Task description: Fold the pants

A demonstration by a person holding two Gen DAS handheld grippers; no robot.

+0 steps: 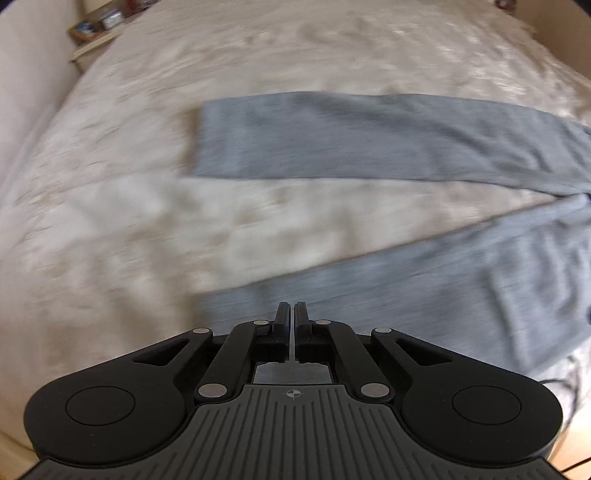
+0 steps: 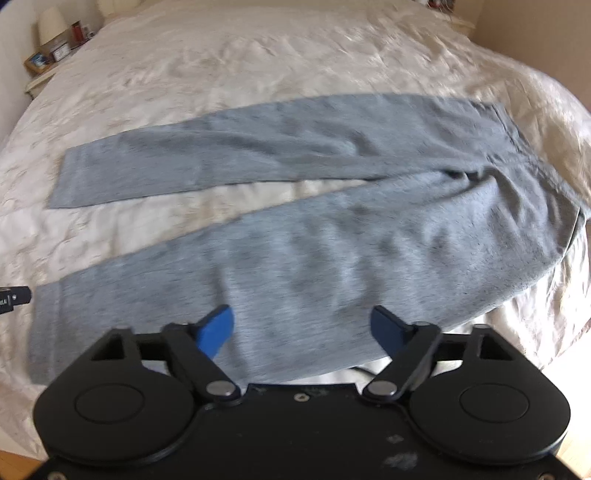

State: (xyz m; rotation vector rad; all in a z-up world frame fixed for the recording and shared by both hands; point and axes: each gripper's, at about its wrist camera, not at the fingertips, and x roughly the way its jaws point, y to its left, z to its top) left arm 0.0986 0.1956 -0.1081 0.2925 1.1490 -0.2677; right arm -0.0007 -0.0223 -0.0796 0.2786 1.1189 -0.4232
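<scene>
Grey pants (image 2: 332, 236) lie spread on a cream bedcover (image 2: 258, 66), legs pointing left, waist at the right. In the left wrist view my left gripper (image 1: 294, 314) has its black fingers pressed together on the near leg (image 1: 406, 295), close to its cuff. The right wrist view shows the same gripper (image 2: 16, 295) at the far corner of that cuff. My right gripper (image 2: 303, 325) hangs over the near edge of the upper leg. Its blue pads (image 2: 218, 328) stand wide apart and do not press the cloth. The far leg (image 1: 332, 136) lies flat.
A bedside shelf with small boxes (image 2: 48, 55) and a lamp (image 2: 51, 22) stands at the far left corner. The bed's near edge and a strip of wooden floor (image 2: 576, 454) show at the bottom right. A wall (image 2: 535, 33) rises at the far right.
</scene>
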